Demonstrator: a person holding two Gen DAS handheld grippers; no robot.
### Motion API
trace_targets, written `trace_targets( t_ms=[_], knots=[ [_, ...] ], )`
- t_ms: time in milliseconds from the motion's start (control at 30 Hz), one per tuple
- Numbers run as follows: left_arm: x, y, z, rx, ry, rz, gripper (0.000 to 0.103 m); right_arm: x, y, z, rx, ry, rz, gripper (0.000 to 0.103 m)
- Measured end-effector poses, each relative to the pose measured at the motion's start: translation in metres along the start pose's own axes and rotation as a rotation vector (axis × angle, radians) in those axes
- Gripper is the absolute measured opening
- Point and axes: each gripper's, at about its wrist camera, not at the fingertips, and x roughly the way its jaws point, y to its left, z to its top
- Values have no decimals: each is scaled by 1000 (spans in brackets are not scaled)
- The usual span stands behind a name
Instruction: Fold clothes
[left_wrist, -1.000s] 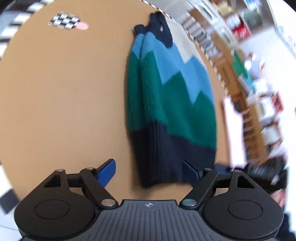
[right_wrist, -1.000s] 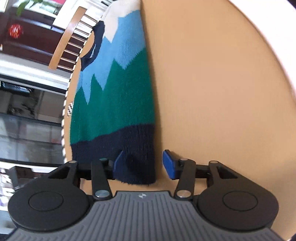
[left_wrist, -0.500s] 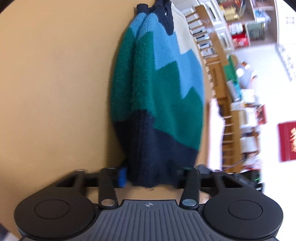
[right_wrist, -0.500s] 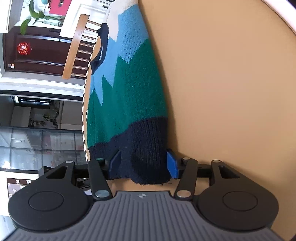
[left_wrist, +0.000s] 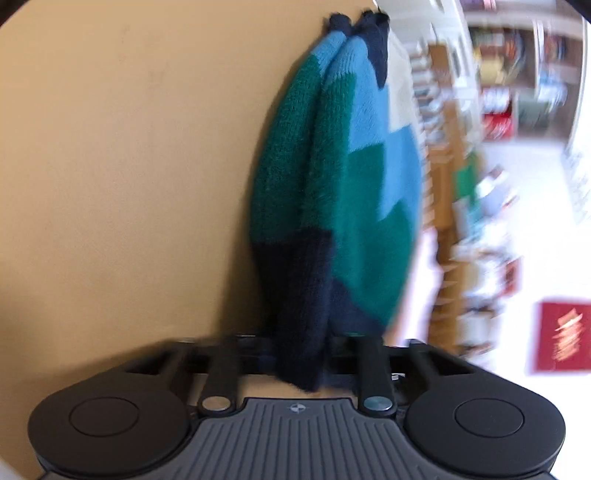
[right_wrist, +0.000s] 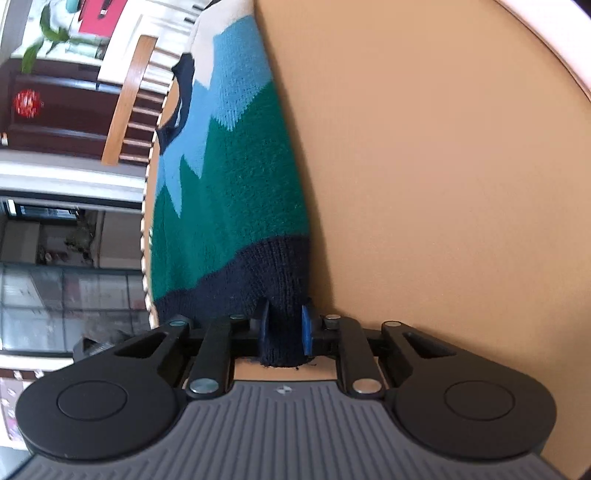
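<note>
A knitted sweater (left_wrist: 332, 192) with navy hem, green and light blue zigzag bands and a cream top lies folded lengthwise on a round tan table (left_wrist: 129, 166). My left gripper (left_wrist: 301, 354) is shut on the navy hem at one corner, which bunches between the fingers. In the right wrist view the sweater (right_wrist: 236, 184) stretches away from me. My right gripper (right_wrist: 283, 330) is shut on the other corner of the navy hem, blue pads (right_wrist: 306, 328) pressing the knit.
The table's edge (right_wrist: 146, 221) runs just left of the sweater in the right wrist view. A wooden chair (right_wrist: 125, 99) stands beyond it. Blurred shelves and furniture (left_wrist: 498, 147) lie past the table in the left wrist view.
Both grippers moved in over the navy hem and closed on it. The hem has bunched and lifted slightly at both corners.
</note>
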Motion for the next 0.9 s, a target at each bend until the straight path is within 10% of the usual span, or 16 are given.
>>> trace_targets(
  t_ms=[233, 500, 900],
  knots=[
    [-29, -26, -9, -27, 74, 60, 17, -28, 19, -12, -41, 23, 51, 15],
    [-114, -100, -45, -178, 162, -69, 17, -121, 70, -40, 13, 46, 248, 15],
    [-123, -157, 78, -248, -2, -111, 18, -90, 143, 89, 2, -87, 285, 15]
  ],
)
